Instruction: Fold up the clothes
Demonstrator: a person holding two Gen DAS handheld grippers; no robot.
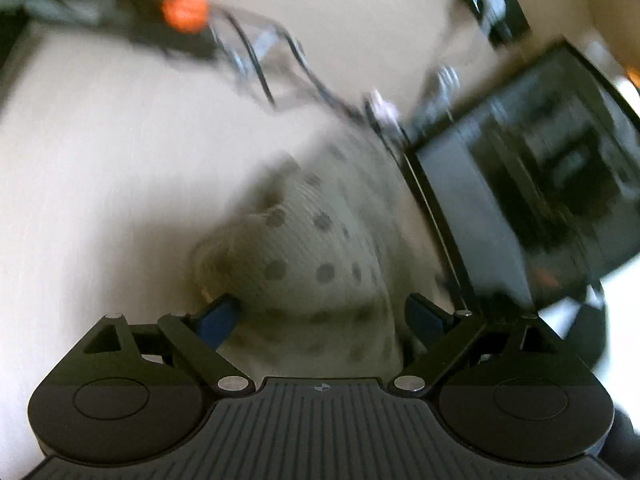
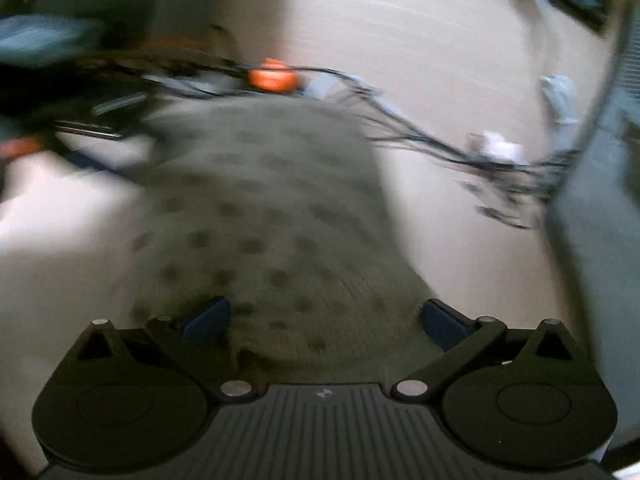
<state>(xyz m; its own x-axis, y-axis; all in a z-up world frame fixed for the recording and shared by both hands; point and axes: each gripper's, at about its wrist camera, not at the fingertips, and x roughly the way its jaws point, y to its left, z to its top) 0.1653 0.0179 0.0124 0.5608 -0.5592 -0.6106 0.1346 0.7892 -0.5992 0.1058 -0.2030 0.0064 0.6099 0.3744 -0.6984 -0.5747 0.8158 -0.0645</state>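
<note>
A pale garment with grey polka dots [image 1: 308, 256] lies on a light beige surface [image 1: 100, 160], bunched in a mound right in front of my left gripper [image 1: 324, 316]. That gripper's blue-padded fingers [image 1: 218, 318] stand wide apart on either side of the cloth, open. In the right wrist view the same dotted garment [image 2: 264, 220] spreads out flatter ahead of my right gripper [image 2: 326, 320], whose fingers [image 2: 206, 320] are also wide apart over its near edge. Both views are motion-blurred.
A dark monitor or screen [image 1: 540, 184] stands close on the right. A tangle of cables [image 2: 460, 148] with an orange object [image 2: 272, 78] runs across the far side; the orange object also shows in the left wrist view [image 1: 184, 8]. Dark gear [image 2: 48, 80] sits at far left.
</note>
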